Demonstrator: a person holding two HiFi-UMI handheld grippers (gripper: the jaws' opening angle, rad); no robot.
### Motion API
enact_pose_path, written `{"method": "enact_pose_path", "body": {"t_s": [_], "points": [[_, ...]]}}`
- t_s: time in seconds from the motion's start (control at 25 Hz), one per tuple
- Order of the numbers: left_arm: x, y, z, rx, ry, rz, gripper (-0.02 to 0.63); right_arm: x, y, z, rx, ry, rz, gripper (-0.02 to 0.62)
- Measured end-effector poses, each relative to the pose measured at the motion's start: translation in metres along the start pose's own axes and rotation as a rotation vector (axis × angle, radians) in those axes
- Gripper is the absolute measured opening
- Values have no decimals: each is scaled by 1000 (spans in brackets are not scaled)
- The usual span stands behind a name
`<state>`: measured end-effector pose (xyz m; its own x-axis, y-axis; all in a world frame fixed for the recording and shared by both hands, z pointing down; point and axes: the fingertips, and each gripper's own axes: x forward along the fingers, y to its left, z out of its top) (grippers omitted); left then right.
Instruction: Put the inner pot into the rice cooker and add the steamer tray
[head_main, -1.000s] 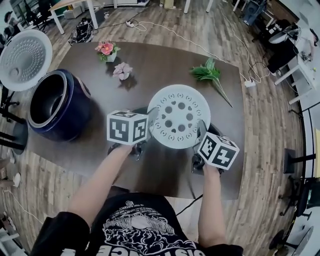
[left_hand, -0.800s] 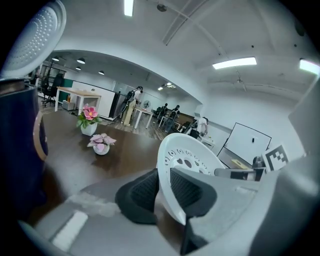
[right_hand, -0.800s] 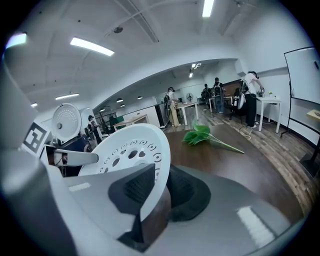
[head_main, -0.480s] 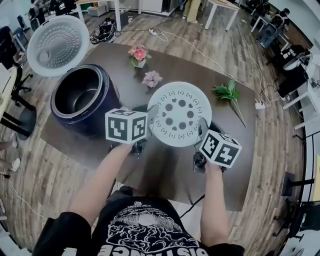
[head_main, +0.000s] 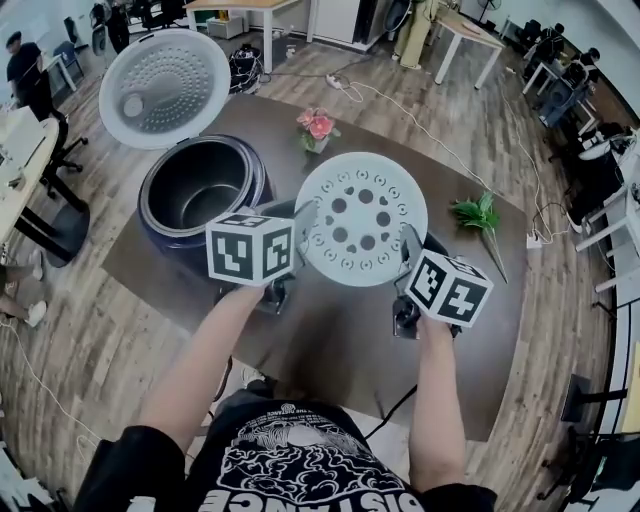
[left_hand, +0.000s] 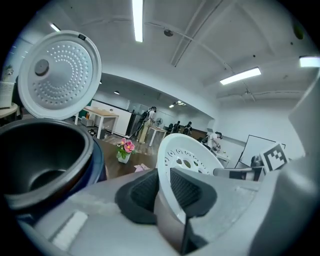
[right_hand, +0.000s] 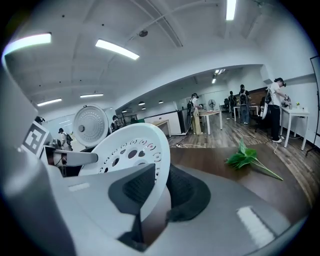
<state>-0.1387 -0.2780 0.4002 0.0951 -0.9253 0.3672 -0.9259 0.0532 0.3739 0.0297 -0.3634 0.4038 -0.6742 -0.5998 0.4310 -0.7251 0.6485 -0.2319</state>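
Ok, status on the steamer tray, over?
Left gripper and right gripper shut on opposite rims of the steamer tray. Tray held above the table, beside the rice cooker, not yet in. Lid up, nothing over the opening.

Black short-sleeved T-shirt (head_main: 290, 465) — bold white graphic print.

Dark wooden table (head_main: 330, 345): open rice cooker (head_main: 156, 230) at left, pink potted flower (head_main: 318, 127) behind, green leafy sprig (head_main: 478, 214) at right.

Light brown wood-plank floor (head_main: 85, 340); dark brown wooden surface (head_main: 335, 345) at centre; white-legged desks (head_main: 462, 30) at far side; white ceiling, long fluorescent strip lights (left_hand: 136, 20); plain white walls (left_hand: 260, 120).
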Motion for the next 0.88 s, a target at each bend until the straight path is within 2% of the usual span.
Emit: {"method": "enact_pose_path", "body": {"t_s": [0.56,0.88], "points": [[-61,58,68,-31,-130,109,80,34,93,62,-99,-30,147,69],[-115,97,94,-51,-215,186,80,49,161,76,-130,-23,254,69]]}}
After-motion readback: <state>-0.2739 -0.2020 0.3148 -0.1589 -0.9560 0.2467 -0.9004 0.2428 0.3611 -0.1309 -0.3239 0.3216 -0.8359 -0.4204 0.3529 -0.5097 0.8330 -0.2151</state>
